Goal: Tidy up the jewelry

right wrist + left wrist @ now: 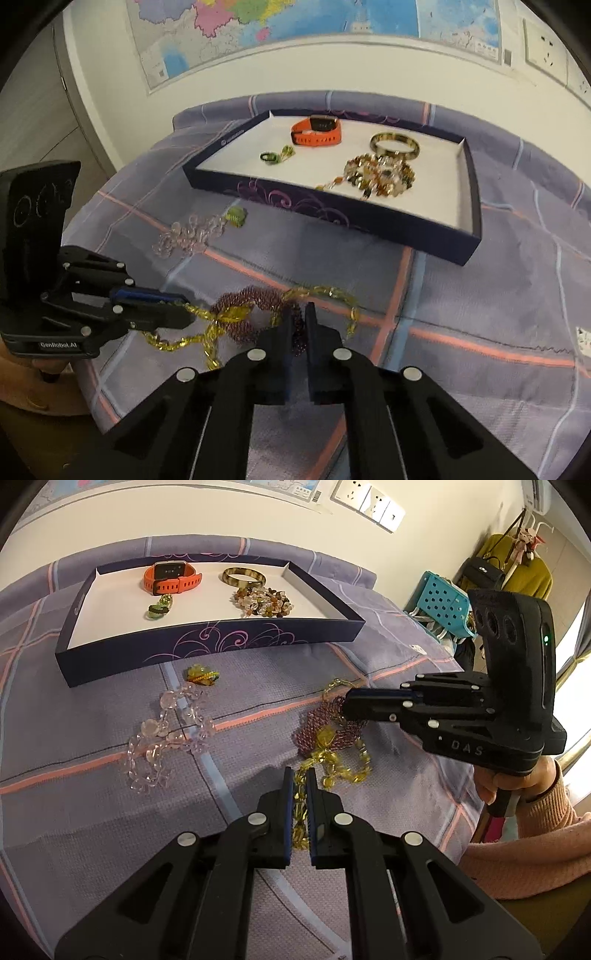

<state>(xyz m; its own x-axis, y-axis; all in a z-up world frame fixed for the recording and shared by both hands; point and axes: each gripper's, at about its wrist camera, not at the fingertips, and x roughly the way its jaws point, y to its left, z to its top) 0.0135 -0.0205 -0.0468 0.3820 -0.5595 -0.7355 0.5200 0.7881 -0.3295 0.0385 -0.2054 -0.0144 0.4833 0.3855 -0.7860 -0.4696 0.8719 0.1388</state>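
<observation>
Left claw (300,775) clamps yellow chain (334,764), right claw (299,314) clamps purple chain (255,299), both before the tray (207,642); pull apart slowly, avoid snagging.

Each of the 2 wrist cameras looks steeply down past its own claw, close over the bedspread (92,709); both views share the tray (332,216) beyond the claws.

Lighting up evenly, indoor and soft; spilling in as bright overexposed daylight from the window (576,642) at the right edge; casting only faint shadows on the bedspread (92,716); bending heavily at fisheye edges, vignetting black in corners; smearing slightly with motion blur in right wrist view; staying sharper in left.
</observation>
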